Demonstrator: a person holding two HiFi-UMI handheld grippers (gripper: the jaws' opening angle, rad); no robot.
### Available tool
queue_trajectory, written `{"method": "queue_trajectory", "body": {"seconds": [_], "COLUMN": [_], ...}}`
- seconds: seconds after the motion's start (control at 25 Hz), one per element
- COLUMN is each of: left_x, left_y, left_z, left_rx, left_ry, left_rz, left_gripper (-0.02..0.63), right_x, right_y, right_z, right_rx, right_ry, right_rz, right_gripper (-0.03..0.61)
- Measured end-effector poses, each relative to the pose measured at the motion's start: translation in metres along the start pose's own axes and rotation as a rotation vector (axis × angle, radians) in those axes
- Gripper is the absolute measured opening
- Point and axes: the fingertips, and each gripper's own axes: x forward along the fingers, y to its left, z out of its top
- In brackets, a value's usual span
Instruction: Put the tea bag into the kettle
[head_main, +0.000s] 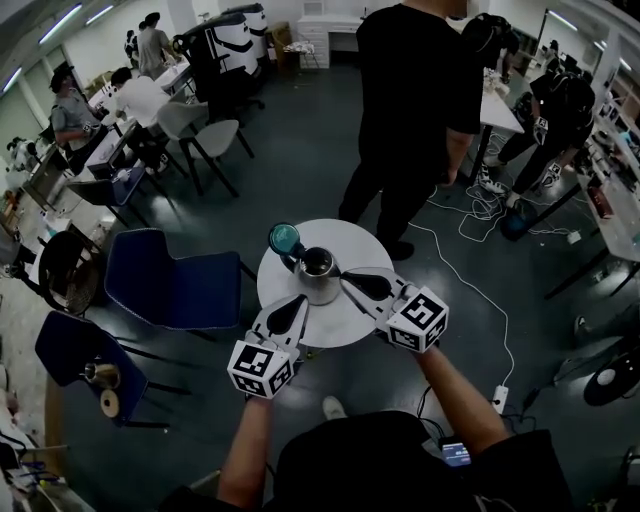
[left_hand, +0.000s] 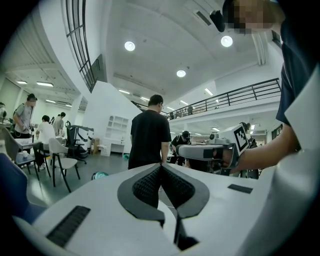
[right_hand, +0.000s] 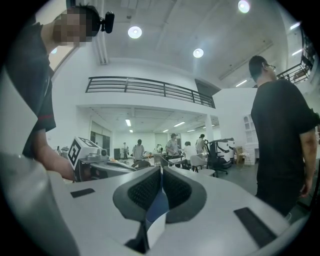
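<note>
The left gripper's (left_hand: 161, 169) fingers are pressed together; the right gripper's (right_hand: 161, 171) are pinched on what seems the tea bag (right_hand: 156, 212) (a blue-white sliver), to be centred over the kettle (head_main: 318, 272) before release.

This is an open-plan lab hall: mezzanine railing (right_hand: 145, 86), workers (head_main: 140, 100) seated at desks (left_hand: 22, 144), office chairs (head_main: 205, 135), cables (head_main: 470, 280) across the floor (head_main: 300, 160).
</note>
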Motion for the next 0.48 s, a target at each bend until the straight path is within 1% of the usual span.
{"method": "queue_trajectory", "body": {"seconds": [0.24,0.48], "left_x": [0.005,0.005], "left_y": [-0.026,-0.053], "left_z": [0.006,0.002], "left_rx": [0.006,0.008], "left_ry": [-0.008,-0.011], "left_rz": [0.002,0.014], "left_gripper": [0.015,0.015], "right_x": [-0.025,-0.051], "right_y": [-0.001,0.005], "right_z": [0.007,0.002], "right_rx": [-0.006,-0.015], "right_ry": [-0.008,-0.004], "right_rz": [0.007,0.021], "right_gripper": [0.026,0.025]}}
